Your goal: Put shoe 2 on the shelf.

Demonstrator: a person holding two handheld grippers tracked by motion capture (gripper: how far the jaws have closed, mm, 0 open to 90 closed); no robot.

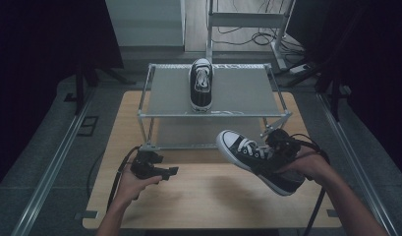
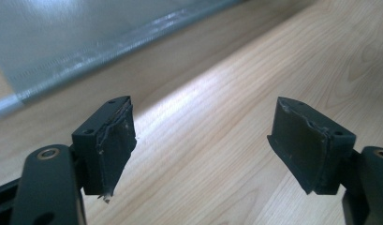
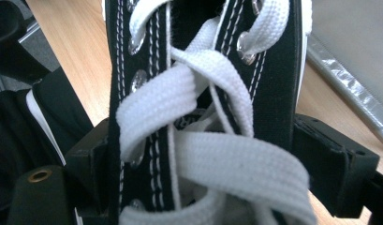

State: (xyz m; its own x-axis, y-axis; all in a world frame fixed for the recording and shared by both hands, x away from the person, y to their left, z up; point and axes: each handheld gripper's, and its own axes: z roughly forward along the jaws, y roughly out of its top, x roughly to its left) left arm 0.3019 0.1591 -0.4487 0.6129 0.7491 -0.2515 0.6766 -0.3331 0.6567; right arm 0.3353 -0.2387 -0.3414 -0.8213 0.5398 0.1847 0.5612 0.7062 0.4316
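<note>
A black high-top sneaker (image 1: 252, 160) with white laces and toe cap hangs above the wooden table (image 1: 198, 196), toe toward the rack. My right gripper (image 1: 274, 152) is shut on its laced upper; in the right gripper view the laces (image 3: 212, 140) and eyelet strips sit between the two jaws. A second matching sneaker (image 1: 201, 83) stands on the top shelf of the grey metal rack (image 1: 164, 98), toe pointing away. My left gripper (image 1: 171, 172) is held low over the table at the left, open, with bare wood (image 2: 203, 140) between its pads (image 2: 112, 140).
The two-tier rack takes up the far half of the table; its lower shelf (image 1: 184, 135) holds nothing. Cables (image 1: 247, 37) and a frame lie on the floor beyond. Dark curtains flank both sides.
</note>
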